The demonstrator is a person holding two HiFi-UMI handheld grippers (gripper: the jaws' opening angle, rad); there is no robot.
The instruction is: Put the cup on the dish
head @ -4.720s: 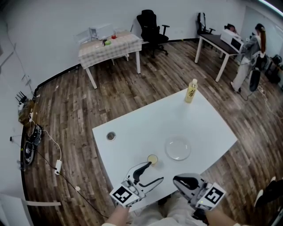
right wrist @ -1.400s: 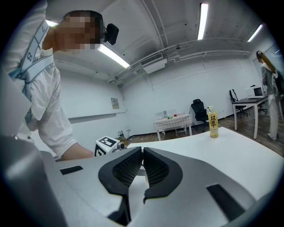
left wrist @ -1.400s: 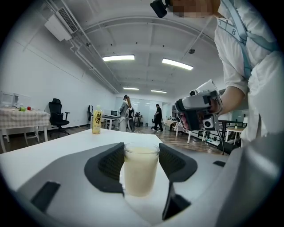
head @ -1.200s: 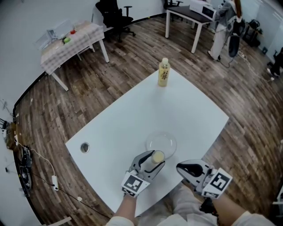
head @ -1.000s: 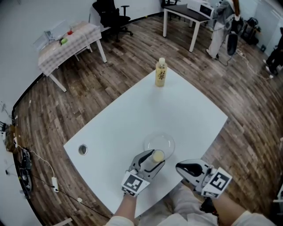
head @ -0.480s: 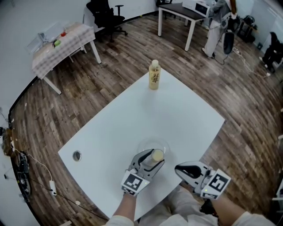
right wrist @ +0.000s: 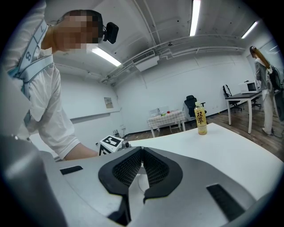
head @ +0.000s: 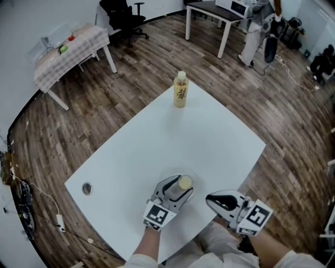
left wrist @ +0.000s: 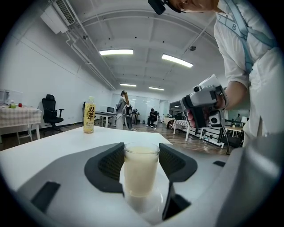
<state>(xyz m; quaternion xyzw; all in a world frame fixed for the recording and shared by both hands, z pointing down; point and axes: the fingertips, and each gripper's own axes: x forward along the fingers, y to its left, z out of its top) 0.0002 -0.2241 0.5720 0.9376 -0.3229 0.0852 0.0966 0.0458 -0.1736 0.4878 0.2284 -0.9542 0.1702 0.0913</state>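
On the left of the white counter [head: 209, 136], near its edge, sits a small round metal-ringed hole [head: 87, 188]. Further right, at the near side of the counter, the left gripper [head: 179, 186] is clamped on the cup [left wrist: 141, 170]. Its two black padded jaws press against the cup's sides, and the cup stands upright between them, filled almost to the rim with a pale, milky drink. Right under and around the cup's base lies the clear dish [left wrist: 148, 202]. Whether the cup's bottom touches it cannot be told. From the head view the dish is mostly hidden under the gripper and cup.

Just to the right, near the counter's front edge and apart from the cup, the right gripper [head: 210, 199] has its jaws together, the pads meeting at the tips with nothing between them.

At the far corner of the counter, well apart from both, a yellow bottle [head: 180, 90] stands upright. Beyond, on the wooden floor [head: 293, 131], a table with a checked cloth [head: 68, 52] stands at the left and a white desk [head: 209, 10] at the right.
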